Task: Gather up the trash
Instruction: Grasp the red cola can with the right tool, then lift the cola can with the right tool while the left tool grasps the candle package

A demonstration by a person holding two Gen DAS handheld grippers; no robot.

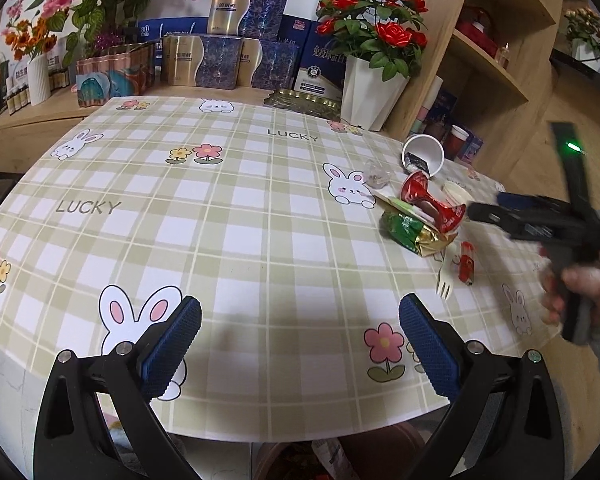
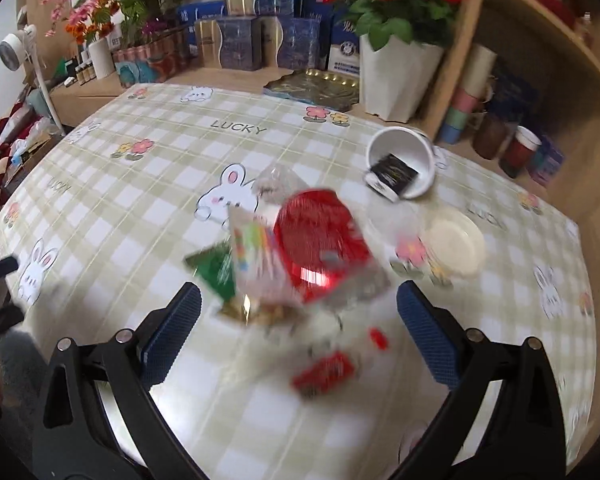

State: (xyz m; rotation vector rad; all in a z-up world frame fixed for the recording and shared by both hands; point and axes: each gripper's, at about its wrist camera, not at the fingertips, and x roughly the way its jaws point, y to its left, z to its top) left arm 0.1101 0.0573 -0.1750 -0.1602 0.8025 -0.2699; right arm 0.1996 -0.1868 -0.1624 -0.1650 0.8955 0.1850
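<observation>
Left gripper [image 1: 300,340]: its blue-padded fingers [image 1: 172,350] are standing wide apart over the near edge of the checked tablecloth [image 1: 240,240], gripping nothing; bare cloth is lying between them.
Right gripper [image 2: 298,338]: its fingers [image 2: 428,344] are spread just as wide and are holding nothing; the view is smearing with motion blur. In the left wrist view the right gripper [image 1: 486,210] is showing side-on, tips reaching toward the trash, a hand [image 1: 584,292] wrapped around its handle.
Crushed red can [image 2: 320,240]: lying just ahead of the right fingers, between their lines; in the left view it [image 1: 432,204] is sitting well ahead and to the right of the left fingers.
Green and gold wrapper [image 1: 412,232]: lying under and just beside the can, toward the left finger side.
Clear printed packet [image 2: 256,256]: leaning against the can, ahead of the right gripper's left finger; too blurred to read.
Plastic fork [image 1: 446,280]: lying near the wrapper, tines toward the camera.
Small red sachet [image 1: 466,266]: just beside the fork; in the right view a red sachet [image 2: 324,372] is lying between the fingers, close in.
White paper cup [image 2: 404,160]: tipped on its side beyond the right finger, a dark packet [image 2: 392,176] sticking out of its mouth.
White lid [image 2: 454,244]: lying flat ahead of the right finger, apart from the can.
Crumpled clear plastic [image 1: 376,174]: resting just beyond the can.
White planter of red roses [image 1: 374,88]: standing at the table's far edge.
</observation>
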